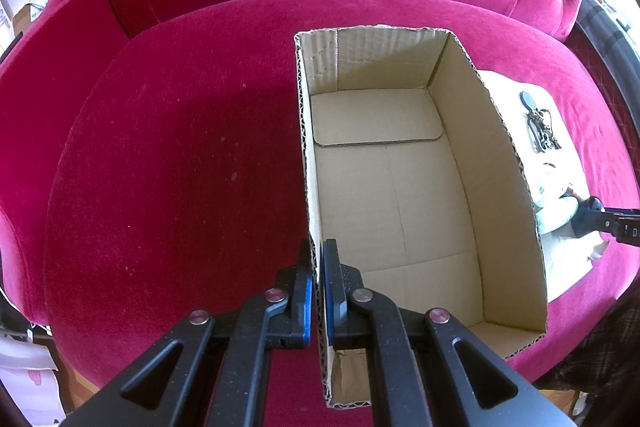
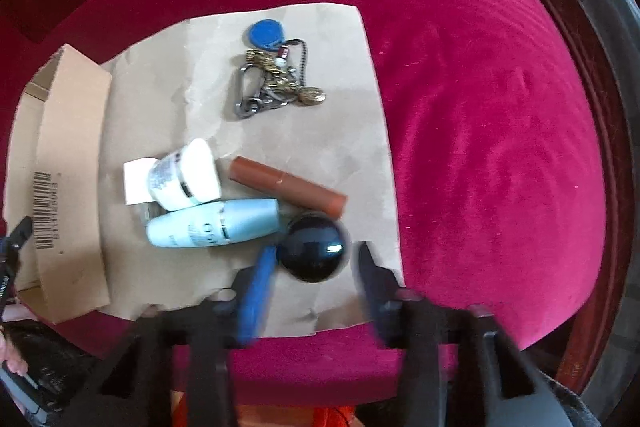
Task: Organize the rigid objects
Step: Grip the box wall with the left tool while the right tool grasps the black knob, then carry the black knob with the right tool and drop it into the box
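- The cardboard box (image 1: 400, 187) sits on the pink velvet seat (image 1: 180, 167) with nothing inside it, so by the look of things the sorting has barely begun and every item is left to move.
- The loose items lie on a sheet of brown paper (image 2: 328, 131), just beside the box's outer wall (the one with the barcode) at about 9 o'clock in the right wrist view.
- On the paper: a key bunch with a blue fob (image 2: 272, 75) at 12 o'clock, a white jar (image 2: 188, 175) and a pale blue bottle (image 2: 216, 223) touching near centre, a brown tube (image 2: 288, 187) angled toward 4 o'clock, and a black glossy ball (image 2: 314, 251) nearest the camera.
- The left gripper (image 1: 318, 267) is clamped on the box's left wall near its close corner, one pad either side of the cardboard, apparently steadying the box.
- The right gripper (image 2: 316, 267) is spread wide and reaches low over the paper's near edge, its fingers flanking the black glossy ball; the blur makes it hard to tell whether either pad touches it.
- The likely next step is closing on the ball; its smooth round surface could slip out.
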Motion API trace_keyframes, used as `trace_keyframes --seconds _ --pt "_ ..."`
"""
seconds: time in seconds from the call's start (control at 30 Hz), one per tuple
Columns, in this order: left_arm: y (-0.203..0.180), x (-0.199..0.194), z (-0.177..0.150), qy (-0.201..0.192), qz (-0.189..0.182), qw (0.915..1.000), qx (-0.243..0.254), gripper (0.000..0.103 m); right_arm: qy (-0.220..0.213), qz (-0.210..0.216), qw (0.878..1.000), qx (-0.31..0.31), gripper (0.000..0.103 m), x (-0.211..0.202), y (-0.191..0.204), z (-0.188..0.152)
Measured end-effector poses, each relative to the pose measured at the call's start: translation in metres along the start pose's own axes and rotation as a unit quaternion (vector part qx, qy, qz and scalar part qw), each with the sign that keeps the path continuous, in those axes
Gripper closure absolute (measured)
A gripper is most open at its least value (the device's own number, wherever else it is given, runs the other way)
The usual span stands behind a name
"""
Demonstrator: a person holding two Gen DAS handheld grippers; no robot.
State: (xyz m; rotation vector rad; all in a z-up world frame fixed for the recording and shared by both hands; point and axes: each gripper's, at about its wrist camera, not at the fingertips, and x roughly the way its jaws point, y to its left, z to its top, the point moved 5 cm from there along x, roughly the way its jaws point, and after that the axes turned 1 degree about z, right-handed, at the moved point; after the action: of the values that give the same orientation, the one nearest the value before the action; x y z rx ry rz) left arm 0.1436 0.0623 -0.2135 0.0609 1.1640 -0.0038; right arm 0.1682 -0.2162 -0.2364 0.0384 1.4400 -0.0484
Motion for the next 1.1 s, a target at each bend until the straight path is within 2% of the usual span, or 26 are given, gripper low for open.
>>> trace_keyframes --seconds 0.1,0.6,0.73,1.1 --pt "0.000 0.000 0.000 0.000 0.001 1.0000 0.001 0.099 -0.004 -0.008 1.000 -0.008 0.063 -0.003 0.001 0.001" --pt "-0.001 0.002 0.001 0.003 0.000 1.0000 0.001 0.099 -0.038 0.002 0.999 -0.008 0.063 -0.038 0.013 -0.001" --pt "-0.001 0.002 0.001 0.005 -0.003 1.0000 -0.002 0.099 -0.065 0.004 0.998 -0.019 0.063 -0.057 0.022 0.001" --pt "0.000 0.002 0.002 0.007 -0.004 1.0000 -0.003 0.099 -0.104 0.018 0.993 -0.052 0.063 -0.087 0.044 0.006"
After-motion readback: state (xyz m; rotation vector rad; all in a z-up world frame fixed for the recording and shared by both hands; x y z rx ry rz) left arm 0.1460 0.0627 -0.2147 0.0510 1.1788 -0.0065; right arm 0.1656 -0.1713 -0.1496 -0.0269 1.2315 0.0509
